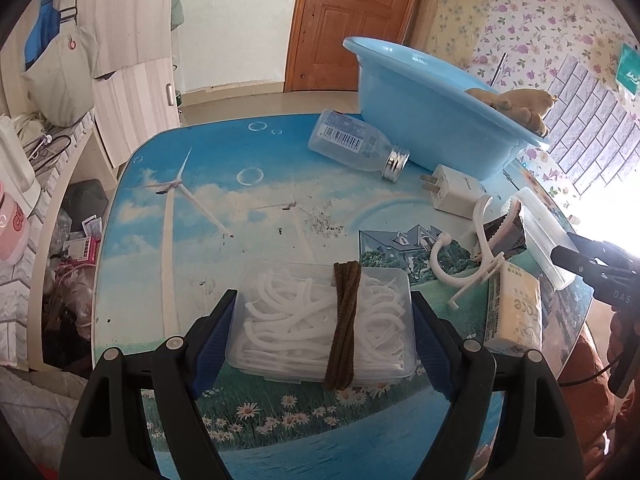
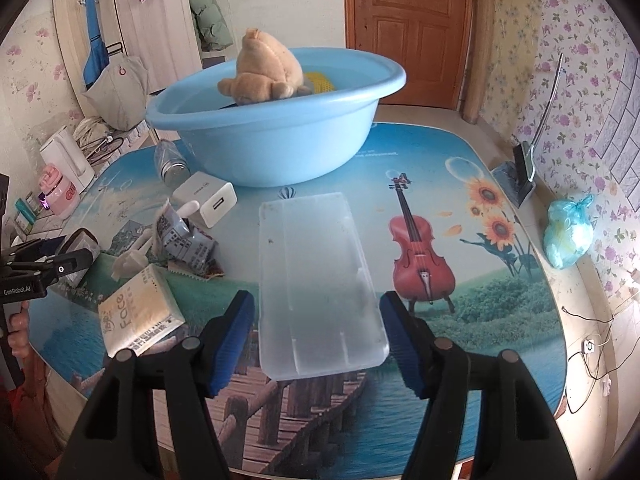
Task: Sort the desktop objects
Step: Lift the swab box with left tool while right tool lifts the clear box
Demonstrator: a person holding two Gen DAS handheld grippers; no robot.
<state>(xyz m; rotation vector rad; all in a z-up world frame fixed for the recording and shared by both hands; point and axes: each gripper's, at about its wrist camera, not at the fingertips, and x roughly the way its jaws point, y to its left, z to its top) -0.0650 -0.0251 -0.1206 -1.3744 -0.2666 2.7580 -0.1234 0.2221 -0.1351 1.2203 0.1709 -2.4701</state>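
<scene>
left hand-held gripper [image 1: 322,332] is spread wide, blue pads either side of the clear box of white hooks [image 1: 320,320] at the left part of the counter [image 1: 200,216], neither pad seen touching it. a brown pipe cleaner bundle [image 1: 344,324] lies loose across the open top, so a tilted lift would likely drop it or spill hooks. next right, a loose white hook [image 1: 460,264], a crumpled snack packet [image 2: 188,246] and a tissue pack [image 2: 138,314] are crowded together; a sideways sweep could knock them. the charger plug [image 2: 208,198] and a bottle lying on its side [image 1: 352,144] sit near the blue basin [image 2: 272,144], which already holds a plush toy [image 2: 264,74]; the bottle could roll if nudged. right hand-held gripper [image 2: 316,336] is also spread, straddling the near end of the clear flat lid [image 2: 320,280] without visible contact. the lid is thin and lies flat, so i judge the pads may slide over its edges or push it away rather than grip it.
</scene>
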